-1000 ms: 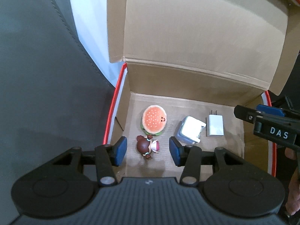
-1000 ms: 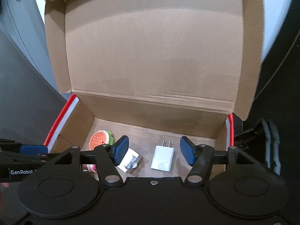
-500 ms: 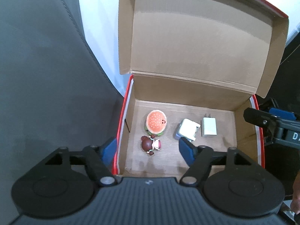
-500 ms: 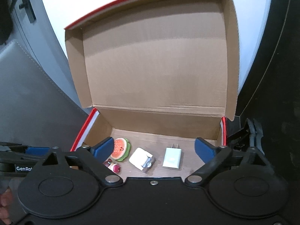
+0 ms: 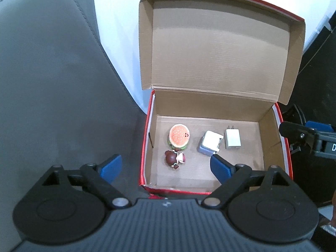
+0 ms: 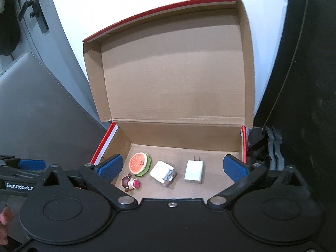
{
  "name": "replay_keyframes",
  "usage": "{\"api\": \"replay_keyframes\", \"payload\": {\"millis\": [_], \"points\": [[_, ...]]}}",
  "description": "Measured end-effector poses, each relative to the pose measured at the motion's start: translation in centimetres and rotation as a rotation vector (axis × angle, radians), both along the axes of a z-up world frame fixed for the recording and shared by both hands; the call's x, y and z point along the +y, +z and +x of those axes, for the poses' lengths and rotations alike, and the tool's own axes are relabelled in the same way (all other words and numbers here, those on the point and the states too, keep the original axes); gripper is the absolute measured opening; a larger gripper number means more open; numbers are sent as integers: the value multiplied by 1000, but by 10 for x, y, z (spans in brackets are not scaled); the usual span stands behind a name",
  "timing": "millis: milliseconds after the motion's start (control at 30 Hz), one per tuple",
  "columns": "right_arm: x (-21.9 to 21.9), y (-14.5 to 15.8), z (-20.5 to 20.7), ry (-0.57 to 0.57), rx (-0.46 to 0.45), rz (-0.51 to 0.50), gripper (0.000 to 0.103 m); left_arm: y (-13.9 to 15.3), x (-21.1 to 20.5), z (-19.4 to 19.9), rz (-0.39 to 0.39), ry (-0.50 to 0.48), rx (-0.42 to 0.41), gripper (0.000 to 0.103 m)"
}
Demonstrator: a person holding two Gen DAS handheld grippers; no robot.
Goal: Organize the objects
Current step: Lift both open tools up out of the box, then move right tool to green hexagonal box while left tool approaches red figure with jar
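An open cardboard box (image 5: 271, 138) with red trim holds a burger toy (image 5: 179, 136), a small brown-haired figurine (image 5: 174, 159), a white folded adapter (image 5: 210, 142) and a white charger plug (image 5: 232, 138). All lie on the box floor. My left gripper (image 5: 166, 169) is open and empty, above the box's near edge. My right gripper (image 6: 172, 169) is open and empty, also above the near edge. The same box (image 6: 119, 145), burger (image 6: 139, 163), figurine (image 6: 130, 182), adapter (image 6: 163, 173) and plug (image 6: 194, 171) show in the right wrist view.
The box lid (image 5: 220, 56) stands upright at the back against a white wall. A grey leather seat (image 5: 52, 94) lies to the left. Dark furniture (image 6: 304, 94) is to the right. The right gripper's finger (image 5: 302, 132) shows at the box's right side.
Both grippers have pulled back and up from the box and opened wider. The figurine lies on the box floor, no longer between the left fingers.
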State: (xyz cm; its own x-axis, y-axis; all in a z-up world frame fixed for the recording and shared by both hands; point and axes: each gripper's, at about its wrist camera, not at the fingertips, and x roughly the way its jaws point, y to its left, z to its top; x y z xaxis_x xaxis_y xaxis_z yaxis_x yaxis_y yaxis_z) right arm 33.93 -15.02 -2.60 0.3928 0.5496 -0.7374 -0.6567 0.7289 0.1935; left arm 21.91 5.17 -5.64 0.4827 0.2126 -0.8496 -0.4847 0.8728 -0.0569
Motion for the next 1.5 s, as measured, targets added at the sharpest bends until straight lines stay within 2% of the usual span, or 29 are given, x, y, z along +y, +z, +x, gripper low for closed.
{"api": "replay_keyframes", "payload": {"millis": [267,700,1500], "points": [[-11,6,-18,2,18,30,103,15,-10,-17,35,-41,-29,93],[-27,9,-59,-5,22,64,103,30,-22,-47,23,-73,-68,95],[-48,-3,-109,-37,50,94,103,20,-35,-87,-9,-106,-56,95]]}}
